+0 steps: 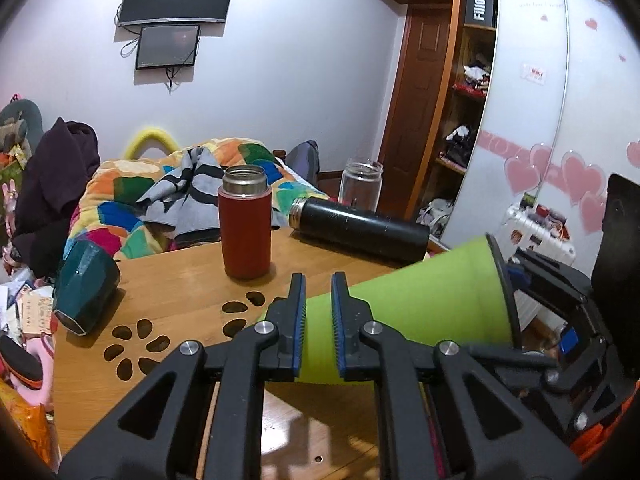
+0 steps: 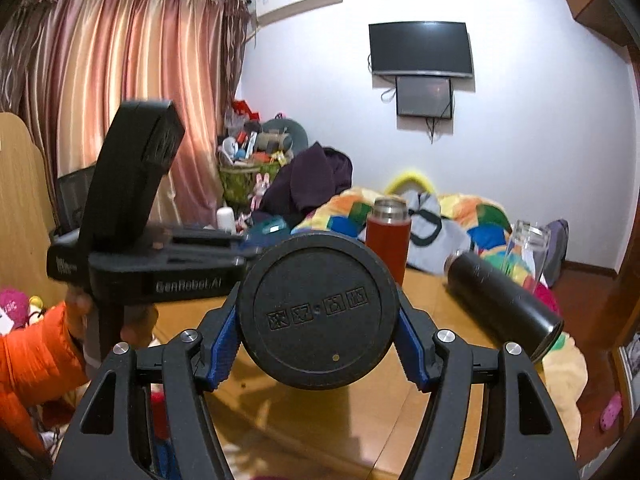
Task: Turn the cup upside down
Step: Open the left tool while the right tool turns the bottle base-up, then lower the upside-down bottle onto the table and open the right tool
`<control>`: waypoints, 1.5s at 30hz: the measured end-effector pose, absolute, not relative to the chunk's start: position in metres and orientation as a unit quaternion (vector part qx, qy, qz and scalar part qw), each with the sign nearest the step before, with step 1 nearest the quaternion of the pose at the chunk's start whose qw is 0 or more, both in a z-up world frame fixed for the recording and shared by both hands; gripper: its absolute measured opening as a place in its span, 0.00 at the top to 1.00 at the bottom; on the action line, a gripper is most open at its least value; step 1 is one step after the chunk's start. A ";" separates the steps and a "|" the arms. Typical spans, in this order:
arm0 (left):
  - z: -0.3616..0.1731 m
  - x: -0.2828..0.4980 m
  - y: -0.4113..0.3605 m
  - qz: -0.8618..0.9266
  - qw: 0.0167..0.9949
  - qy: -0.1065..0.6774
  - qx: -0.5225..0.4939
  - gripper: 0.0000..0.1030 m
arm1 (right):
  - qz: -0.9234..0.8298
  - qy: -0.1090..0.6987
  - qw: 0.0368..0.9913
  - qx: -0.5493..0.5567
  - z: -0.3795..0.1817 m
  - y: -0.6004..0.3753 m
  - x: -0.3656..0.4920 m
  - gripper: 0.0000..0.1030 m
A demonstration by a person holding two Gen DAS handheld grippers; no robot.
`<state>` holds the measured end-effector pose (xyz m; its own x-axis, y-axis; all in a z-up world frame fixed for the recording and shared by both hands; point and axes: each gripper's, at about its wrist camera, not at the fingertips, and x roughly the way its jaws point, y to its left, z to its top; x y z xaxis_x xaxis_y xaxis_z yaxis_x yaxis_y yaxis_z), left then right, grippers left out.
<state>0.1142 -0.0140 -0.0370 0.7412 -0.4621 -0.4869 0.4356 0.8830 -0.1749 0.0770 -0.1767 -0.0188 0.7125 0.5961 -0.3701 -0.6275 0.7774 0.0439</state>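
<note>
A lime-green cup [image 1: 420,300] with a black lid end lies on its side in the air above the wooden table [image 1: 180,280]. My left gripper [image 1: 319,320] is shut on its narrow end. My right gripper [image 2: 316,344] is shut on the cup's black round end [image 2: 318,314], which fills the middle of the right wrist view; the green body is hidden behind it. The right gripper's body shows at the right edge of the left wrist view [image 1: 560,312].
On the table stand a red flask [image 1: 246,224] and a clear glass jar [image 1: 360,186]; a black flask [image 1: 360,230] and a dark green cup [image 1: 84,288] lie on their sides. A colourful quilt [image 1: 128,204] lies behind.
</note>
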 end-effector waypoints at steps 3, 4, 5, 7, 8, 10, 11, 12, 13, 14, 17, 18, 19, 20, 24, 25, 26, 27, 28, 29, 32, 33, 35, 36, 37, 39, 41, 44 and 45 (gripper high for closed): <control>-0.035 0.116 -0.009 -0.244 0.931 0.268 -0.039 0.89 | 0.332 0.185 0.924 -0.042 -0.010 -0.173 0.086 0.39; -0.035 0.117 -0.007 -0.246 0.930 0.269 -0.044 0.89 | 0.333 0.186 0.923 -0.042 -0.007 -0.171 0.089 0.39; -0.034 0.118 -0.005 -0.248 0.929 0.269 -0.050 0.89 | 0.333 0.187 0.923 -0.043 -0.004 -0.172 0.091 0.39; -0.034 0.119 -0.002 -0.253 0.927 0.270 -0.058 0.89 | 0.331 0.189 0.923 -0.047 0.002 -0.168 0.096 0.39; -0.033 0.120 -0.001 -0.256 0.926 0.270 -0.063 0.89 | 0.331 0.190 0.923 -0.050 0.004 -0.167 0.097 0.39; -0.032 0.121 0.001 -0.264 0.923 0.270 -0.070 0.89 | 0.329 0.191 0.923 -0.055 0.009 -0.163 0.103 0.39; -0.031 0.121 0.001 -0.264 0.924 0.269 -0.069 0.89 | 0.329 0.192 0.923 -0.057 0.011 -0.161 0.106 0.39; -0.031 0.121 0.000 -0.263 0.925 0.267 -0.067 0.89 | 0.329 0.195 0.922 -0.059 0.013 -0.159 0.110 0.39; -0.031 0.121 0.000 -0.260 0.926 0.266 -0.064 0.89 | 0.328 0.199 0.922 -0.060 0.014 -0.156 0.114 0.39; -0.030 0.122 0.000 -0.255 0.928 0.265 -0.061 0.89 | 0.328 0.203 0.921 -0.060 0.014 -0.154 0.118 0.39; -0.032 0.126 0.004 -0.250 0.928 0.267 -0.066 0.89 | 0.327 0.214 0.919 -0.060 0.015 -0.149 0.128 0.39; -0.032 0.128 0.005 -0.250 0.928 0.269 -0.069 0.89 | 0.326 0.217 0.918 -0.058 0.016 -0.148 0.132 0.39; -0.033 0.129 0.006 -0.249 0.928 0.270 -0.070 0.89 | 0.325 0.221 0.918 -0.057 0.015 -0.148 0.135 0.39; -0.033 0.130 0.007 -0.246 0.928 0.270 -0.070 0.89 | 0.324 0.225 0.917 -0.054 0.015 -0.146 0.139 0.39; -0.035 0.134 0.004 -0.230 0.933 0.271 -0.059 0.89 | 0.319 0.243 0.915 -0.042 0.014 -0.143 0.157 0.39; -0.036 0.135 0.005 -0.227 0.934 0.270 -0.058 0.89 | 0.318 0.243 0.915 -0.043 0.015 -0.142 0.159 0.39; -0.036 0.137 0.005 -0.226 0.934 0.271 -0.060 0.89 | 0.318 0.243 0.915 -0.045 0.015 -0.140 0.159 0.39; -0.036 0.138 0.006 -0.226 0.934 0.271 -0.062 0.89 | 0.319 0.241 0.915 -0.049 0.014 -0.139 0.160 0.39; -0.037 0.139 0.007 -0.227 0.933 0.272 -0.064 0.89 | 0.319 0.241 0.915 -0.051 0.014 -0.138 0.159 0.39; -0.037 0.139 0.009 -0.228 0.933 0.272 -0.067 0.89 | 0.319 0.239 0.915 -0.054 0.014 -0.138 0.158 0.39; -0.038 0.139 0.008 -0.229 0.933 0.270 -0.067 0.89 | 0.318 0.238 0.916 -0.052 0.013 -0.141 0.155 0.39; -0.037 0.139 0.008 -0.229 0.934 0.268 -0.064 0.89 | 0.317 0.239 0.917 -0.049 0.014 -0.142 0.156 0.39; -0.036 0.136 0.005 -0.224 0.936 0.264 -0.058 0.89 | 0.317 0.239 0.917 -0.045 0.014 -0.144 0.156 0.39; -0.036 0.134 0.005 -0.222 0.937 0.263 -0.055 0.89 | 0.317 0.240 0.917 -0.044 0.015 -0.144 0.155 0.38; -0.035 0.132 0.005 -0.219 0.939 0.261 -0.053 0.89 | 0.316 0.240 0.917 -0.045 0.015 -0.145 0.153 0.38; -0.032 0.128 0.008 -0.212 0.941 0.257 -0.054 0.89 | 0.315 0.240 0.917 -0.046 0.017 -0.145 0.150 0.38; -0.030 0.124 0.014 -0.207 0.942 0.257 -0.065 0.89 | 0.315 0.236 0.918 -0.047 0.018 -0.147 0.145 0.38; -0.021 0.114 0.021 -0.193 0.947 0.246 -0.075 0.89 | 0.310 0.226 0.922 -0.048 0.021 -0.153 0.135 0.38; -0.018 0.110 0.024 -0.189 0.949 0.241 -0.076 0.89 | 0.310 0.222 0.923 -0.045 0.023 -0.156 0.131 0.37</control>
